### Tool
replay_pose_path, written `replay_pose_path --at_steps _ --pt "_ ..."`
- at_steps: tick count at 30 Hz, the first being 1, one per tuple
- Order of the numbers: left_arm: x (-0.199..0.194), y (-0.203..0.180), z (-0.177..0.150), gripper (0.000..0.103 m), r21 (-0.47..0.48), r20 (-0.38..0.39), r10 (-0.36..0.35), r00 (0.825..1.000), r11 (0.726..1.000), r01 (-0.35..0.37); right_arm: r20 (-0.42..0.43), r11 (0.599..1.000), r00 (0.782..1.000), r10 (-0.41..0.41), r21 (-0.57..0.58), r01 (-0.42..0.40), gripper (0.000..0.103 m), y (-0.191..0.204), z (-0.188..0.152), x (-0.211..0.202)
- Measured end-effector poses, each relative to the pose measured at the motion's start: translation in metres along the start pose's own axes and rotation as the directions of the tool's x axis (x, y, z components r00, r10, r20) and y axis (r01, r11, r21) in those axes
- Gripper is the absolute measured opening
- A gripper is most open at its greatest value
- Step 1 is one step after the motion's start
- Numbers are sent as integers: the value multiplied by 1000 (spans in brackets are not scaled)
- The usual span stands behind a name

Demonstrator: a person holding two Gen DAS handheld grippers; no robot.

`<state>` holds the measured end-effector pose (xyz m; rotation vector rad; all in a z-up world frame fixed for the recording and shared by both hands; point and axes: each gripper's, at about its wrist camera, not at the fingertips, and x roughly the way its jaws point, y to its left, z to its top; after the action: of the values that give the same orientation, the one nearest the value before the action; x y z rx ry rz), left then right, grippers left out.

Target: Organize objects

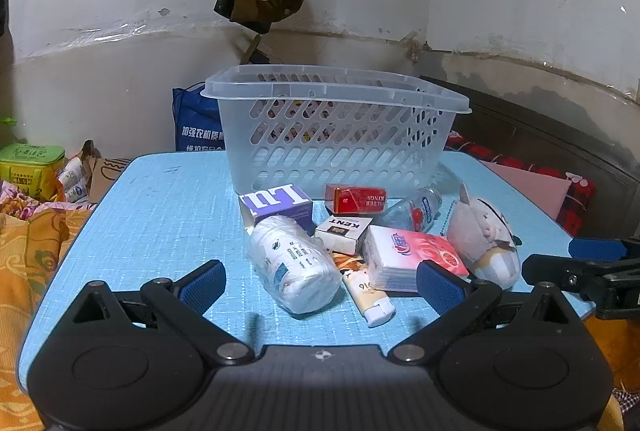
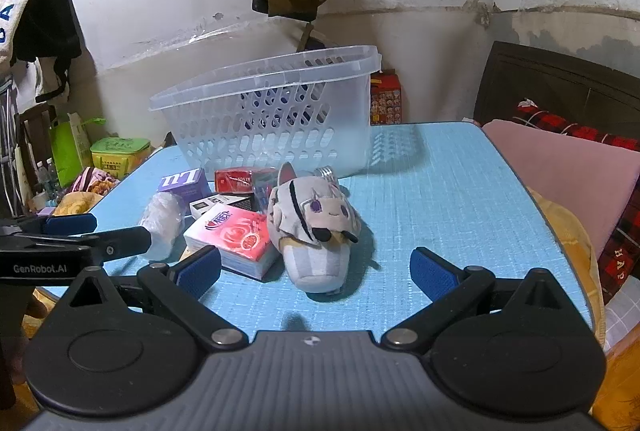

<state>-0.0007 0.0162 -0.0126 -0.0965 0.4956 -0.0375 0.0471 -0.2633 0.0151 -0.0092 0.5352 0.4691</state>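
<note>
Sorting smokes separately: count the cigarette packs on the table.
2: the red pack lies against the basket; the white Kent pack sits just in front of it. Others may be hidden in the pile.

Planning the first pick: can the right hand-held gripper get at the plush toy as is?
Probably yes. The right hand-held gripper is open, and the plush toy lies just ahead between its fingers on the table. Only the tissue pack crowds its left side.

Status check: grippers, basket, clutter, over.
Left gripper open, empty. Right gripper open, empty, plush ahead. Basket upright behind pile. Bottle nearest left fingers.
</note>
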Motion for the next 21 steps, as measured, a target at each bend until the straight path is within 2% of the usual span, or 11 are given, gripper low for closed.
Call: replay_pose_path --at_steps 5,6,8,10,13,17,19,21 --pt "1 1 0 103 1 -2 5 1000 1000 -5 8 1000 1000 0 -4 0 103 1 0 1" --pt "1 1 0 103 -1 -2 6 1000 1000 -6 26 1000 1000 -11 -7 11 102 1 -1 0" --pt "1 1 0 102 0 -3 8 1000 1000 -8 124 998 991 -57 -4 58 102 1 -3 -5" --pt "-1 2 3 98 3 -5 8 1000 1000 -8 167 999 985 -54 2 55 103 -4 -4 -7" --pt "-7 8 11 98 -4 17 -6 1000 1000 7 129 999 990 -49 9 48 103 -12 -3 0" --pt "-11 15 38 98 20 16 -11 1000 1000 11 103 999 995 -7 40 3 103 -22 1 5" --pt "-8 23 60 98 28 4 -18 1000 999 18 103 998 995 15 60 -21 103 -26 4 5" --pt "0 34 91 98 33 6 8 1000 999 -8 112 997 994 16 74 -25 103 -27 4 3"
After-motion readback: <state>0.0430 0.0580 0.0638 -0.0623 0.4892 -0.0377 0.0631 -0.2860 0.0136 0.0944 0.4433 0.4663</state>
